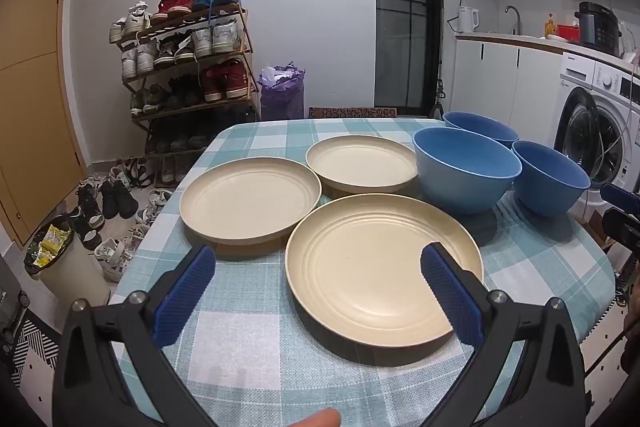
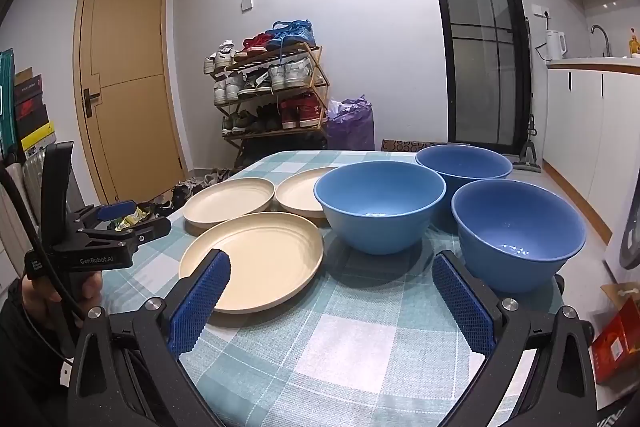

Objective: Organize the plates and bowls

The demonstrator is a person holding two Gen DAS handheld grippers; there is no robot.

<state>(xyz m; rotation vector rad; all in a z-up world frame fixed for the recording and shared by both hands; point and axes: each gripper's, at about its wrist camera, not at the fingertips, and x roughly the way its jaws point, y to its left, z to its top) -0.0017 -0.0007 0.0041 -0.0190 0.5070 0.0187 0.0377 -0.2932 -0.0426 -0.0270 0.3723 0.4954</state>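
Three cream plates lie on the checked tablecloth: a near one (image 1: pixel 372 267) (image 2: pixel 260 255), a left one (image 1: pixel 250 199) (image 2: pixel 228 203) and a far one (image 1: pixel 362 163) (image 2: pixel 300 193). Three blue bowls stand upright to their right: a middle one (image 1: pixel 466 167) (image 2: pixel 378 207), a far one (image 1: pixel 480 129) (image 2: pixel 464 163) and a right one (image 1: pixel 550 177) (image 2: pixel 518 231). My left gripper (image 1: pixel 318 263) is open and empty, above the near plate's front edge. My right gripper (image 2: pixel 330 267) is open and empty, before the bowls. The left gripper also shows at the left of the right wrist view (image 2: pixel 132 217).
The table (image 1: pixel 260 347) has bare cloth in front, near both grippers. A shoe rack (image 1: pixel 188 67), a bin (image 1: pixel 64 259) and loose shoes are beyond the table's left edge. A washing machine (image 1: pixel 600 123) and kitchen counter stand to the right.
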